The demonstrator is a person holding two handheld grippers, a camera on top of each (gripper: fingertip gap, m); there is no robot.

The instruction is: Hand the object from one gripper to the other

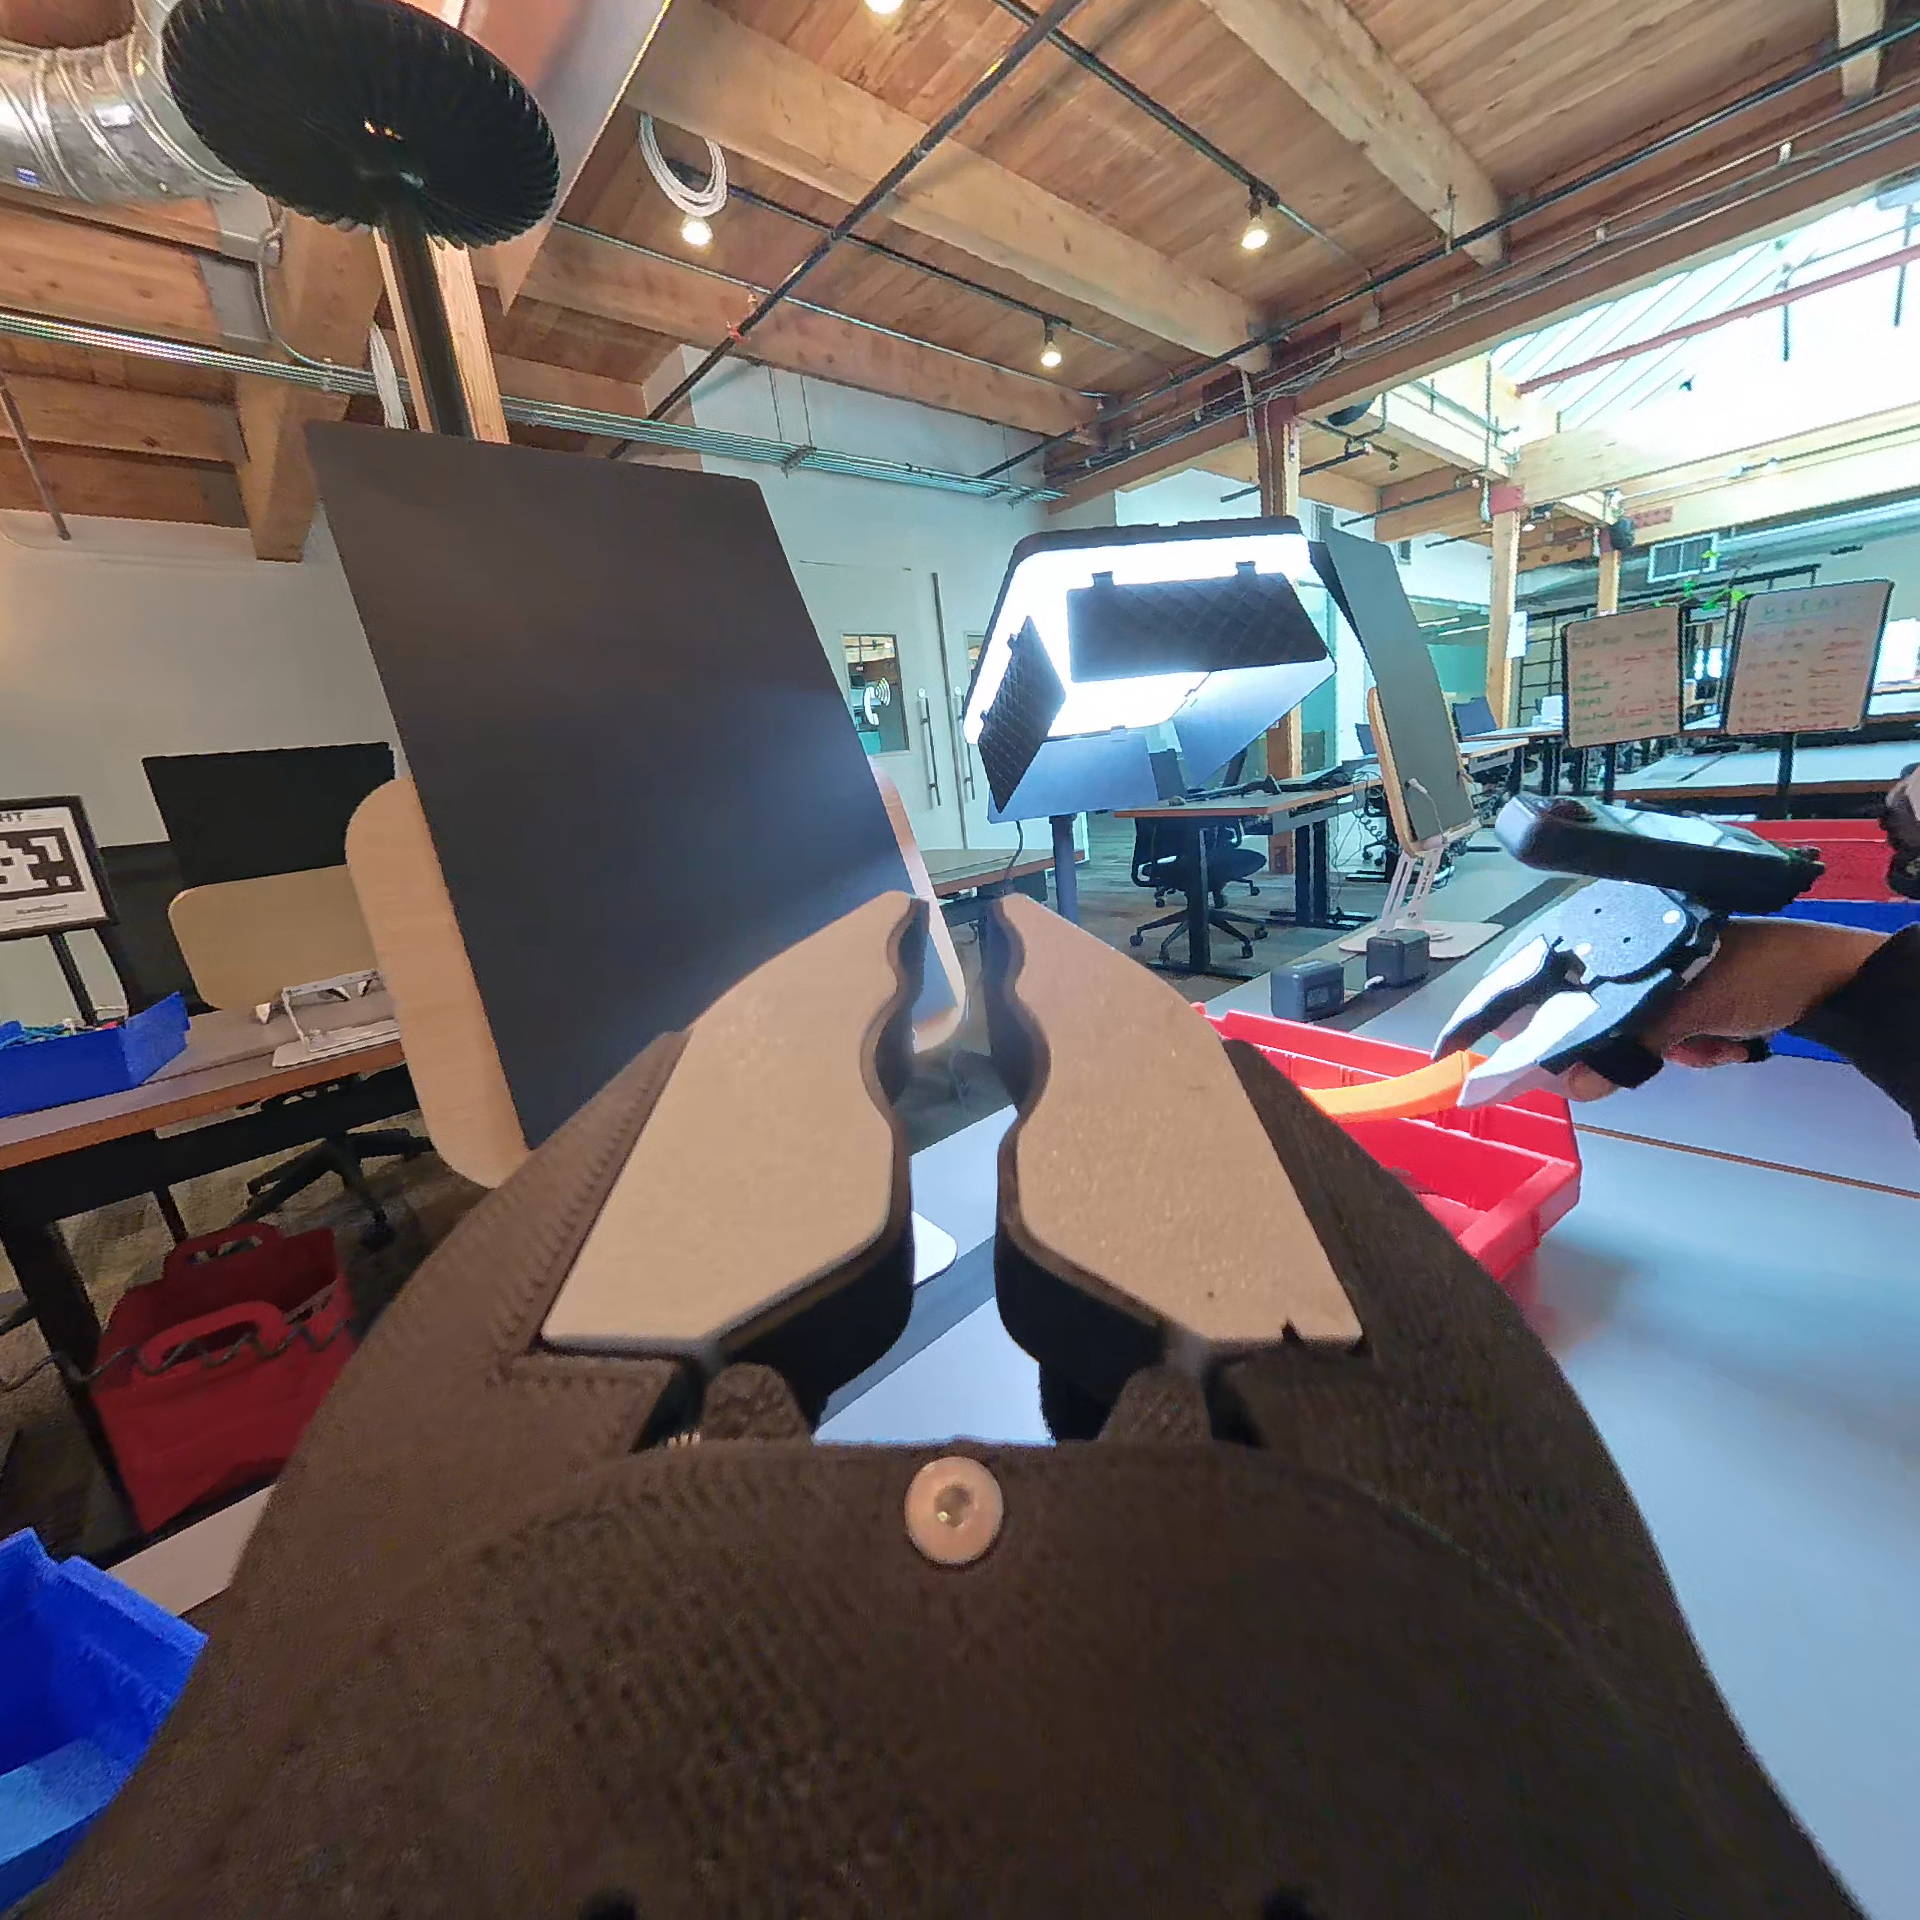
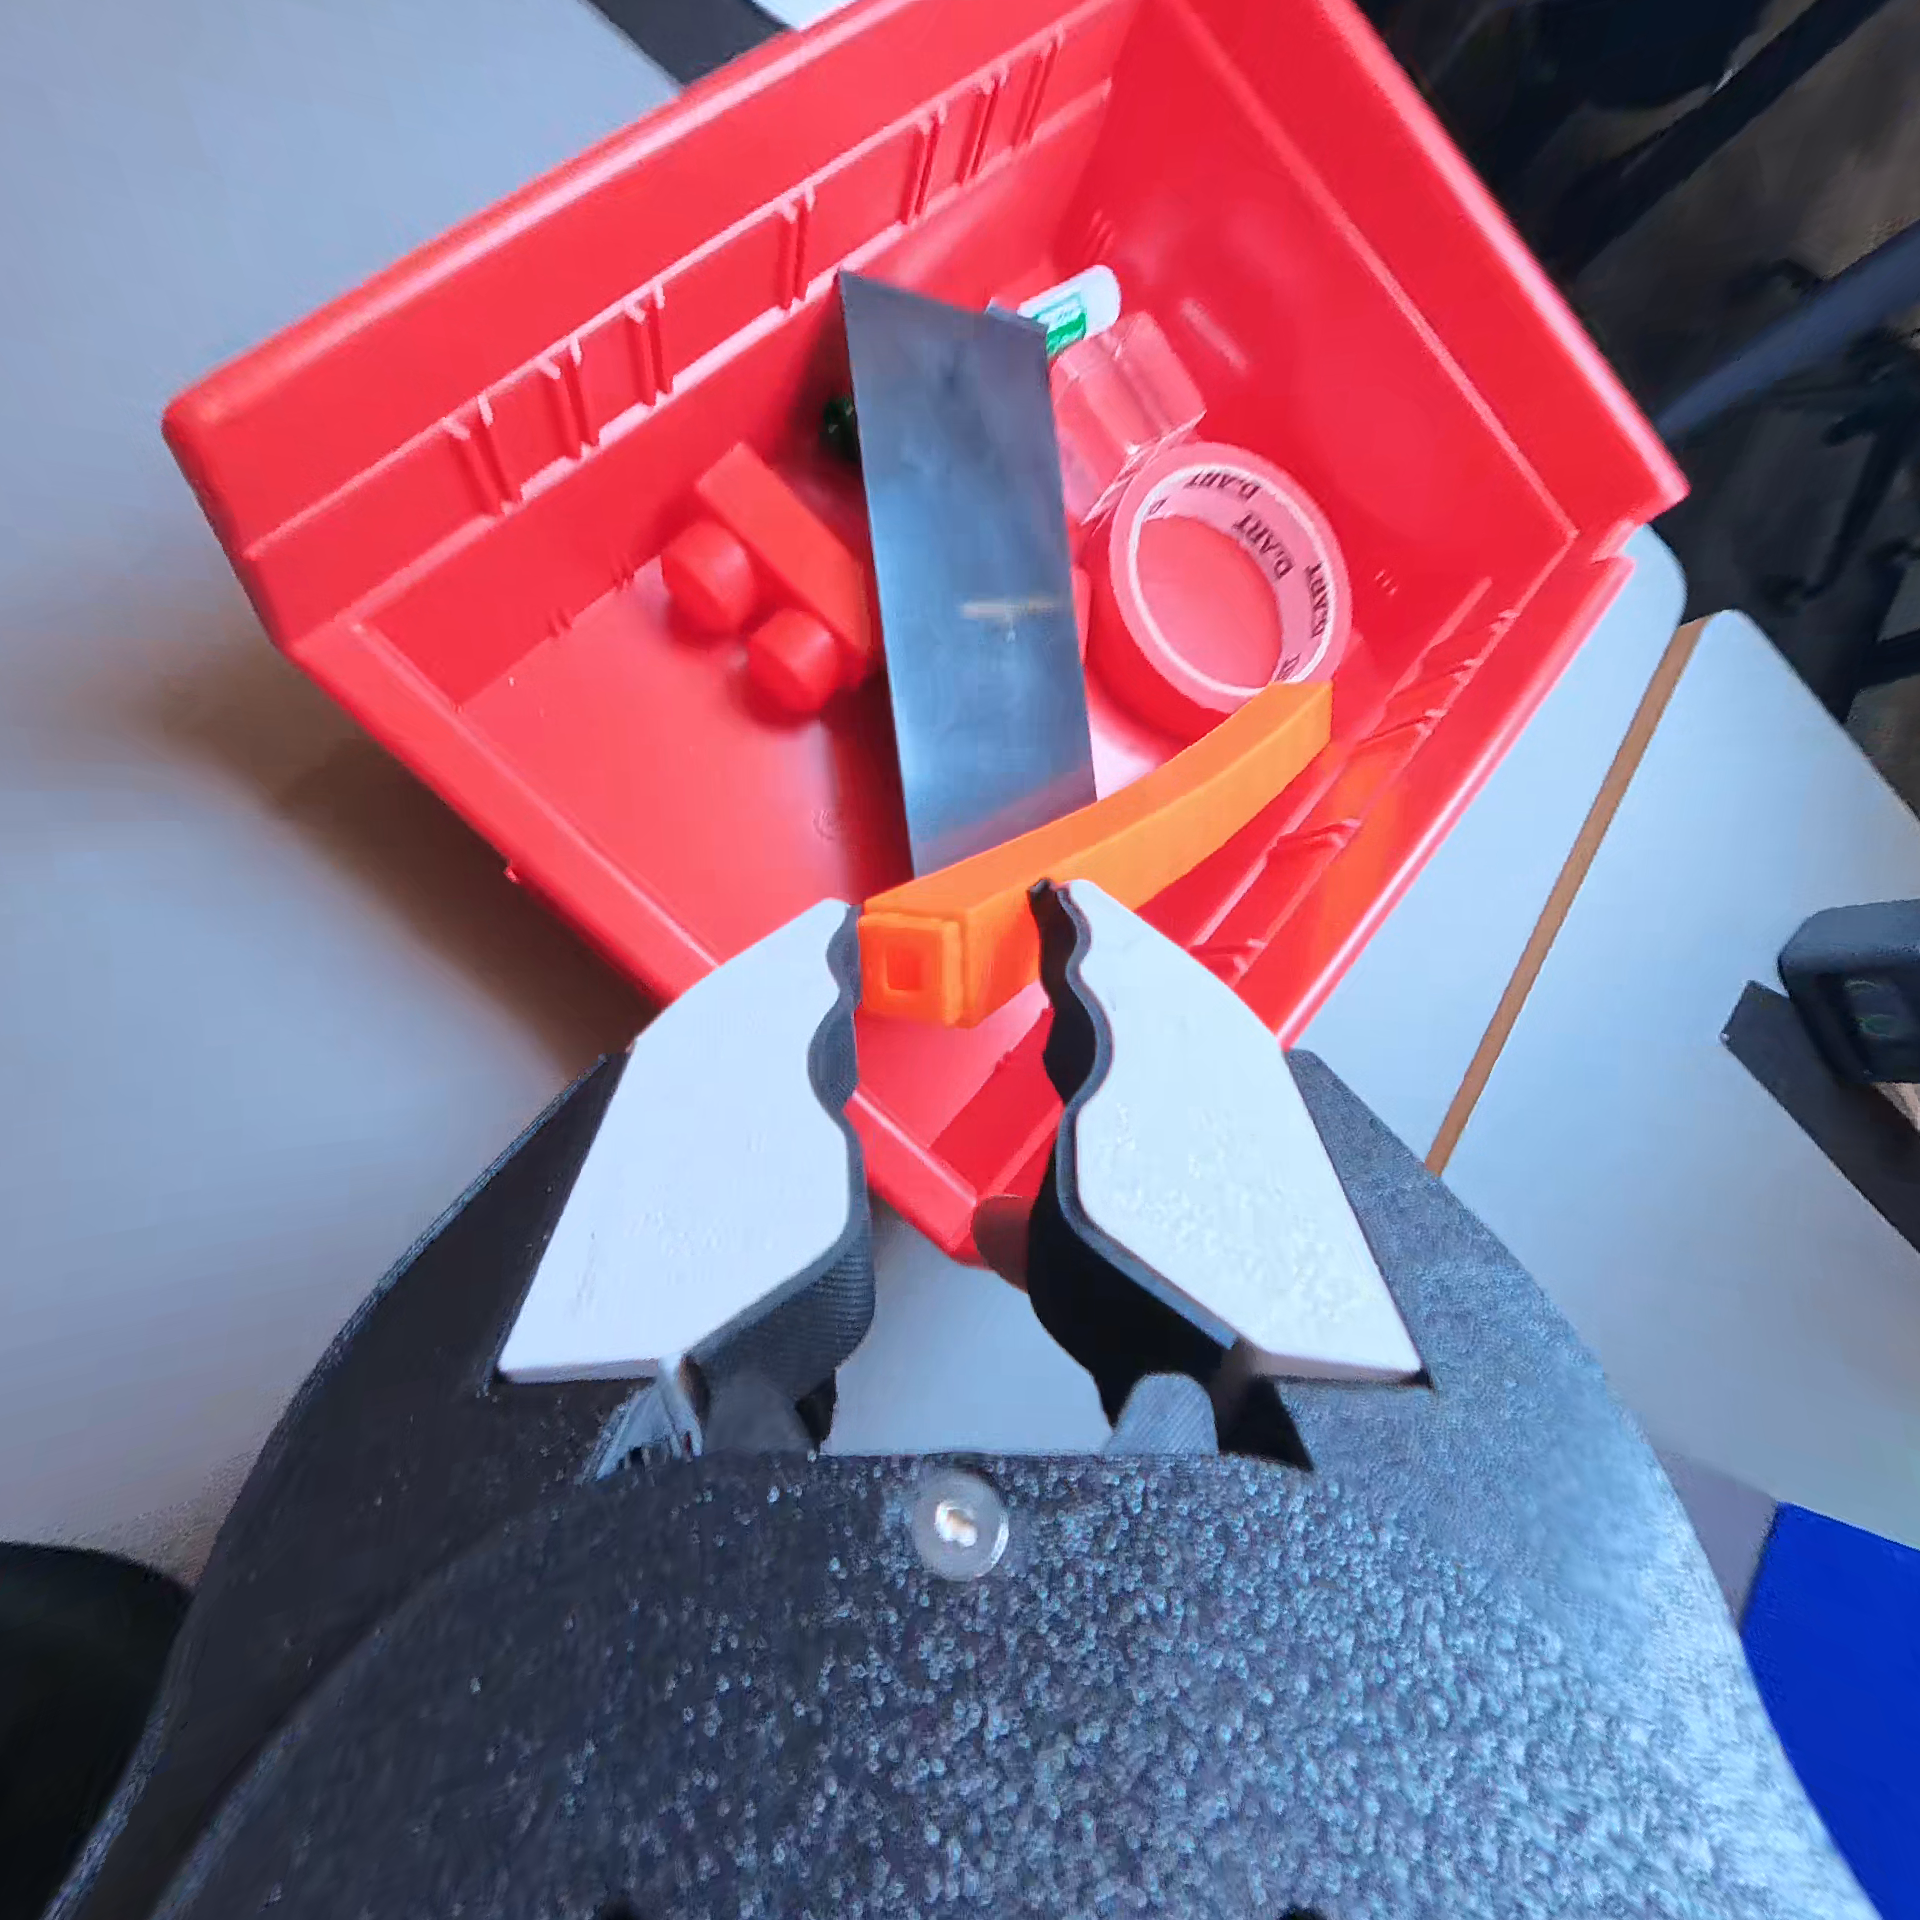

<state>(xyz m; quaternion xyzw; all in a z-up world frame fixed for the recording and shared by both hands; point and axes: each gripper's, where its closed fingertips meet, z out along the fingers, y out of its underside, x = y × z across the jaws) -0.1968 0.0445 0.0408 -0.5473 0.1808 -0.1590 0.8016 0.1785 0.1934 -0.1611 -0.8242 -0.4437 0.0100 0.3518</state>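
Note:
A curved orange bar (image 2: 1143, 821) with a square hollow end is held by that end in my right gripper (image 2: 945, 914), which is shut on it above the red bin (image 2: 520, 416). The left wrist view shows the same right gripper (image 1: 1470, 1060) at the far right, in a person's hand, with the orange bar (image 1: 1392, 1091) sticking out to the left over the red bin (image 1: 1496, 1174). My left gripper (image 1: 956, 920) is empty, its jaws a narrow gap apart. It points up and away, left of the bin and well apart from the bar.
Inside the red bin lie a metal scraper blade (image 2: 966, 582), a pink tape roll (image 2: 1226, 582) and a red block with two knobs (image 2: 769, 582). A dark upright panel (image 1: 623, 779) and a studio light (image 1: 1143, 665) stand behind the grey table (image 1: 1714, 1351). A blue bin (image 1: 73, 1704) sits at lower left. The grippers' ends are close to 45 centimetres from one another.

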